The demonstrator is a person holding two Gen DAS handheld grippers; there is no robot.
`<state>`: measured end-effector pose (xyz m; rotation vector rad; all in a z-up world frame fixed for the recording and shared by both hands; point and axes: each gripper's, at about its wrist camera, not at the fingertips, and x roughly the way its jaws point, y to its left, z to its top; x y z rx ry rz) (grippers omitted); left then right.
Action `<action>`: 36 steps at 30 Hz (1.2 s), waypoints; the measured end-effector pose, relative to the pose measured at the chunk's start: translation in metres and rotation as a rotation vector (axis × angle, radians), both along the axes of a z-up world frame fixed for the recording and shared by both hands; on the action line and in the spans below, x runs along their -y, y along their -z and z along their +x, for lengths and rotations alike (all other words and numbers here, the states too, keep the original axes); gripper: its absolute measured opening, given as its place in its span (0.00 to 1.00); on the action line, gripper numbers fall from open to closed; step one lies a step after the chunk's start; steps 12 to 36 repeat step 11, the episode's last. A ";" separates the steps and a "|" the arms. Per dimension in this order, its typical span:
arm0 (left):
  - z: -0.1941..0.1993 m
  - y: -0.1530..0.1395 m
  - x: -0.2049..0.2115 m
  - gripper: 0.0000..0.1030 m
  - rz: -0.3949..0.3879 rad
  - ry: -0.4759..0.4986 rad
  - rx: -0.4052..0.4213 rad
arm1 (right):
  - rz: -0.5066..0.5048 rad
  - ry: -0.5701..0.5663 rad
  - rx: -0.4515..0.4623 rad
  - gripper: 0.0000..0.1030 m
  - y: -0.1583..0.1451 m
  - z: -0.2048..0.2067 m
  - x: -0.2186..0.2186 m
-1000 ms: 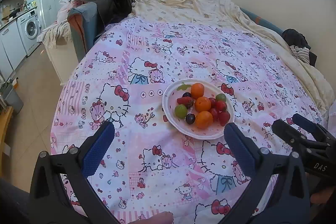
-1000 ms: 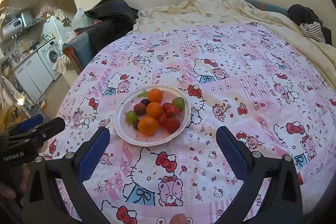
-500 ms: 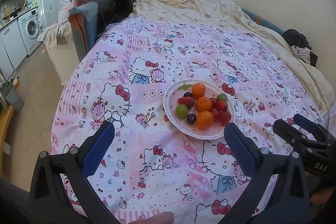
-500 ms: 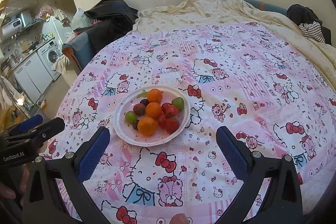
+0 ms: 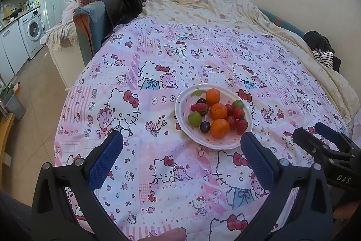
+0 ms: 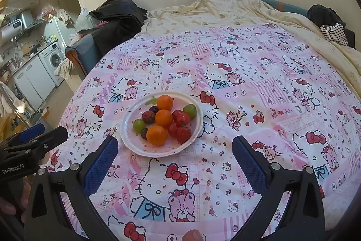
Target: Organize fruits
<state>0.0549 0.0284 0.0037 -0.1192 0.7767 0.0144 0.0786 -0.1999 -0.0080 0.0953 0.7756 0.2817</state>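
- Under both tongs spreads a bed with a pink cartoon-print cover (image 5: pixel 158 73); a cream sheet (image 6: pixel 225 8) lies crumpled at its far end, well beyond the tips.
- Far off to the left of the tongs stands a washer (image 5: pixel 33 31) in a kitchen corner; nearer, beside the bed's far-left corner, dark clothes (image 6: pixel 117 12) are heaped on a chair.
- Ahead of the left tongs (image 5: pixel 180 164) and toward their right finger sits a white plate (image 5: pixel 180 105) on the cover; from the right tongs (image 6: pixel 174 164) it lies ahead and toward their left finger.
- Both tongs hang released above the cover, blue pads wide apart, grasping nothing and clear of the plate.
- Each pair shows in the other's view: the right tongs at the left view's right edge, the left tongs at the right view's left edge.
- On the plate lie three oranges (image 6: pixel 156 135), touching or nearly so in a row running away from the tongs.
- Around them sit strawberries (image 6: pixel 183 133), small red tomatoes (image 6: pixel 182 119), two green grapes (image 5: pixel 194 118) and two dark grapes (image 5: pixel 205 127).
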 end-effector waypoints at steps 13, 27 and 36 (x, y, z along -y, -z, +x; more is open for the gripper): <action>-0.002 0.003 0.002 1.00 -0.002 0.003 0.003 | 0.001 0.000 0.000 1.00 0.000 0.000 -0.001; -0.002 0.003 0.002 1.00 -0.002 0.003 0.003 | 0.001 0.000 0.000 1.00 0.000 0.000 -0.001; -0.002 0.003 0.002 1.00 -0.002 0.003 0.003 | 0.001 0.000 0.000 1.00 0.000 0.000 -0.001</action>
